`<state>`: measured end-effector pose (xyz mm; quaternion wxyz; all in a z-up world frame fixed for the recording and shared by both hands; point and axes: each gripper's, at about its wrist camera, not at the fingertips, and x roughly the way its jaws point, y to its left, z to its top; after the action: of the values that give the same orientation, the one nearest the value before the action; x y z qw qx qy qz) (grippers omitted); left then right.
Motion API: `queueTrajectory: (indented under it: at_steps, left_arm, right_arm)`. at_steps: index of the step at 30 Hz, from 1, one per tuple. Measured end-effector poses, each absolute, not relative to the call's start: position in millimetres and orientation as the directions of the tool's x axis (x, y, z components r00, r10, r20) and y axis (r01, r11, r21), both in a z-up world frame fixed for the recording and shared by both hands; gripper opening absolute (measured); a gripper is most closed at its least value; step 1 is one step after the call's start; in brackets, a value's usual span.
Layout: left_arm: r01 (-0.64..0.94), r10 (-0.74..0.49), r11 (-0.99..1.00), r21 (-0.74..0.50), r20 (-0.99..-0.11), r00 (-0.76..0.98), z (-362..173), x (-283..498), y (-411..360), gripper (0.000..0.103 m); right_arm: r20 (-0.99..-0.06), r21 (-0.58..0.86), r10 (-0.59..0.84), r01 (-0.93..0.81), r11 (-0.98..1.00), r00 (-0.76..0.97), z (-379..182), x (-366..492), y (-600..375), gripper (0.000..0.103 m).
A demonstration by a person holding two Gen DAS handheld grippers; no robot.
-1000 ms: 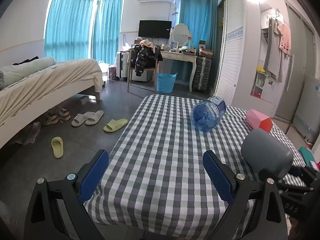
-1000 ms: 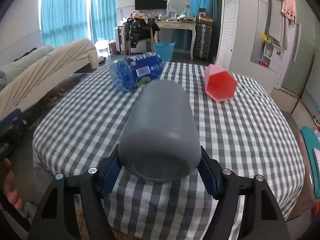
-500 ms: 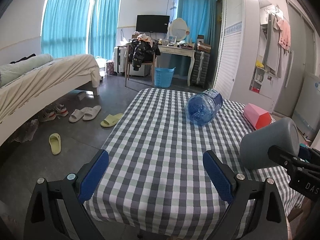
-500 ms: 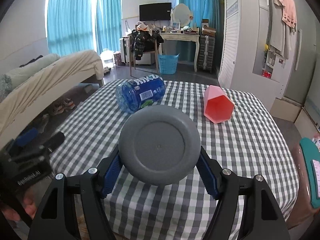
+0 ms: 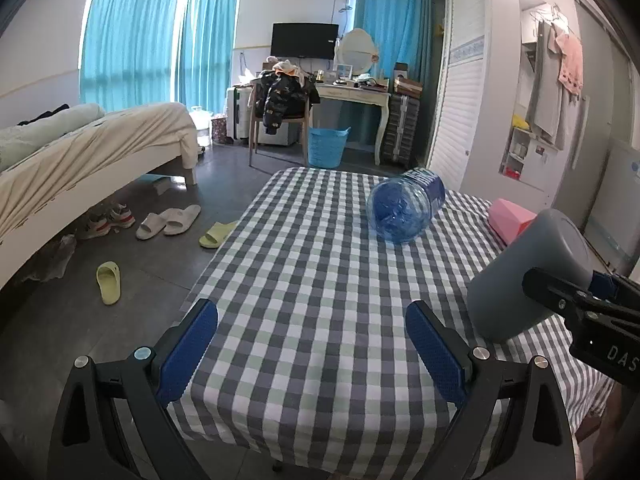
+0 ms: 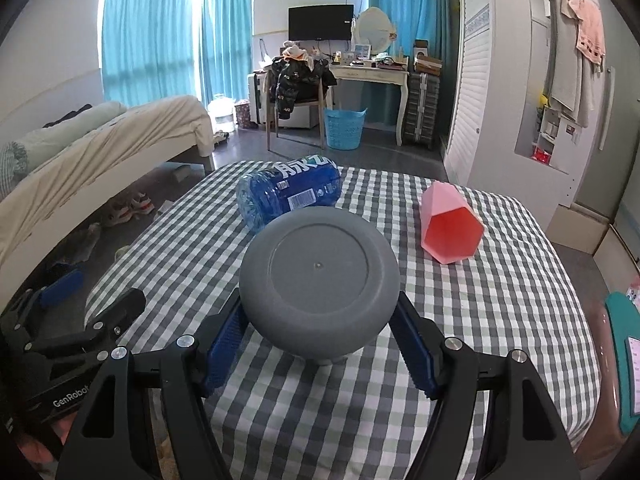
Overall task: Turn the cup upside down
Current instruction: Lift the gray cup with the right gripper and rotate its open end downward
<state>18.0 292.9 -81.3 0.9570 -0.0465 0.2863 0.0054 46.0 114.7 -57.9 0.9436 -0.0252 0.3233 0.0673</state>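
Note:
My right gripper (image 6: 318, 354) is shut on a grey cup (image 6: 319, 280). The cup is tilted with its flat base turned up and toward the right wrist camera. Its mouth is hidden, facing down toward the checked tablecloth (image 6: 500, 300). In the left wrist view the cup (image 5: 524, 272) leans at the right edge, its lower end close to the cloth, held by the right gripper (image 5: 580, 300). My left gripper (image 5: 312, 344) is open and empty above the table's near left part.
A blue water bottle (image 6: 288, 196) lies on its side at the table's far middle. A pink hexagonal cup (image 6: 450, 228) lies on its side at the far right. The floor with slippers (image 5: 168, 220) and a bed (image 5: 80, 148) lies to the left.
The right gripper has rotated the grey cup from lying lengthwise to base-up, and it now sits lower and closer to the cloth. The left gripper has drawn back slightly.

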Motion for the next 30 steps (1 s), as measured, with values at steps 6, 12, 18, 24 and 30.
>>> queueTrajectory:
  at_steps: [6,12,18,24,30]
  left_arm:
    - [-0.047,-0.011,0.995,-0.092,-0.553,0.833,-83.6,21.5,297.7,0.098]
    - [-0.058,-0.001,0.995,-0.087,-0.557,0.830,-86.2,24.8,300.9,0.098]
    - [-0.064,0.015,0.995,-0.072,-0.547,0.837,-83.6,34.3,303.2,0.098]
    - [-0.057,0.022,0.997,-0.050,-0.525,0.851,-75.0,46.6,303.4,0.098]
    - [-0.060,0.031,0.997,-0.038,-0.527,0.849,-75.2,53.4,305.4,0.098]
  right_arm:
    - [-0.612,-0.023,0.112,-0.160,0.987,0.783,-57.3,49.3,118.7,0.088]
    - [-0.607,-0.027,0.105,-0.153,0.988,0.788,-56.7,60.4,119.7,0.089]
    - [-0.608,-0.032,0.094,-0.143,0.989,0.788,-60.5,73.6,118.6,0.089]
    - [-0.609,0.005,0.130,-0.159,0.987,0.783,-69.4,83.0,116.7,0.088]
    - [-0.603,-0.012,0.143,-0.188,0.982,0.785,-73.2,86.3,119.5,0.071]
